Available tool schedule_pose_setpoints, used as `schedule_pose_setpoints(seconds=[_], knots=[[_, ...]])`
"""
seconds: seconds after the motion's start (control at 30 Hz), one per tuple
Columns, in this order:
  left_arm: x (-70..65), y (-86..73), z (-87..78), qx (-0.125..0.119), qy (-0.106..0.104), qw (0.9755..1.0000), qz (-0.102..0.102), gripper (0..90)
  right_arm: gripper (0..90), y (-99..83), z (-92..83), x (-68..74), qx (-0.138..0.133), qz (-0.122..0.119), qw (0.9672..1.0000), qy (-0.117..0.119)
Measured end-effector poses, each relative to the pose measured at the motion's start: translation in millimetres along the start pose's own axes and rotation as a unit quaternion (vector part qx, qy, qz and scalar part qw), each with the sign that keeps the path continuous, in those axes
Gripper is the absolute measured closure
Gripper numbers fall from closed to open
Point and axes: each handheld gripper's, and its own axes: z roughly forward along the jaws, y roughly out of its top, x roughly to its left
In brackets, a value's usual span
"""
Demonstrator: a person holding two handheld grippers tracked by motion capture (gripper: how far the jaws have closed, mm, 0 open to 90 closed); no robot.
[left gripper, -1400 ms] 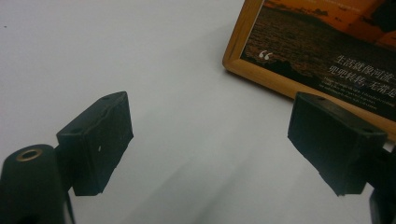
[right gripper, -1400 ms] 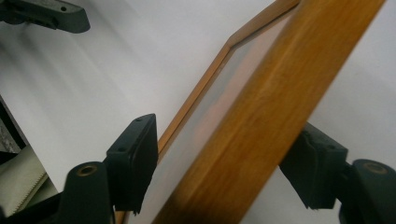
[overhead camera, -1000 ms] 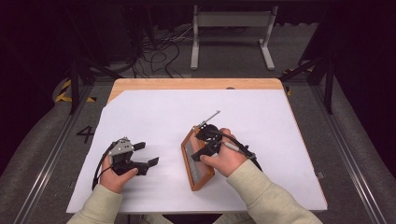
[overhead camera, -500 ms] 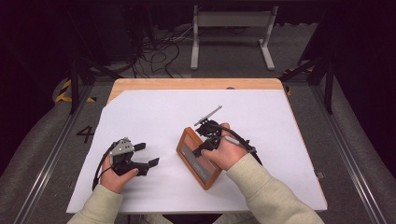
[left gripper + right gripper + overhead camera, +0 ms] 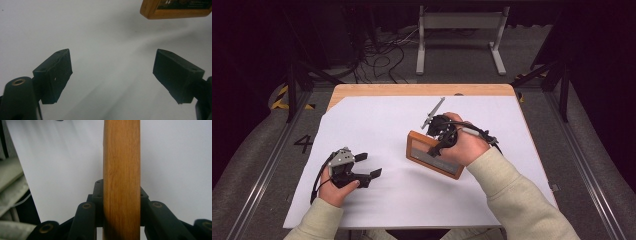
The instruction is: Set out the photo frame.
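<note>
Nearest the person, the left gripper (image 5: 362, 166) is held low over the white paper sheet (image 5: 377, 125) with its jaws spread wide and nothing between them; in the left gripper view two blunt, matt black pads (image 5: 56, 75) are seen with bare paper between and ahead of them, so open room is left on every side of these fingers. Beyond and to the side of them, well apart, one rounded corner of the wooden frame (image 5: 172, 11) is caught. The wooden frame (image 5: 435, 154) is gripped by the right gripper (image 5: 443, 140): its jaws have just been closing, and in the right gripper view the pads (image 5: 98, 195) are pressed flat on both faces of the smooth, grained, honey-coloured edge (image 5: 121, 177), which runs straight away from the fingers. A flat rectangle with a thick wooden border and a greyish pane is shown in the high view; its long axis is laid slantwise across the table, from beside the fingers down toward the person's right sleeve (image 5: 512, 195), and its face is turned up. Beyond the fingers a thin grey stand (image 5: 432, 114) is seen projecting from the frame's back. Farther still, bare paper is left up to the wooden table edge (image 5: 422, 90), with wide margins at both sides.
</note>
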Motion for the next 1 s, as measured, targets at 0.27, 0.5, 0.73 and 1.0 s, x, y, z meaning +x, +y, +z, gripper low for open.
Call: schedule_pose_setpoints(seconds=[0.27, 0.5, 0.73, 1.0], knots=[[0.5, 0.2, 0.2, 0.0, -0.002, 1.0, 0.001, 16.2, 71.9, 6.6, -4.8, -6.7, 0.026, -0.113, 0.9929, 0.026], [0.3, 0.2, 0.8, -0.001, -0.002, 1.0, 0.001, 16.2, 72.0, 7.3, 4.6, -9.7, 0.056, -0.162, 0.9839, 0.049], [0.4, 0.3, 0.4, 0.0, -0.003, 1.0, 0.001, 16.2, 71.9, 5.5, 21.4, -16.7, 0.088, -0.171, 0.9798, 0.056], [0.0, 0.2, 1.8, 0.001, -0.005, 1.0, 0.003, 16.3, 71.8, -1.5, 38.8, -28.5, 0.081, -0.171, 0.9782, 0.085]])
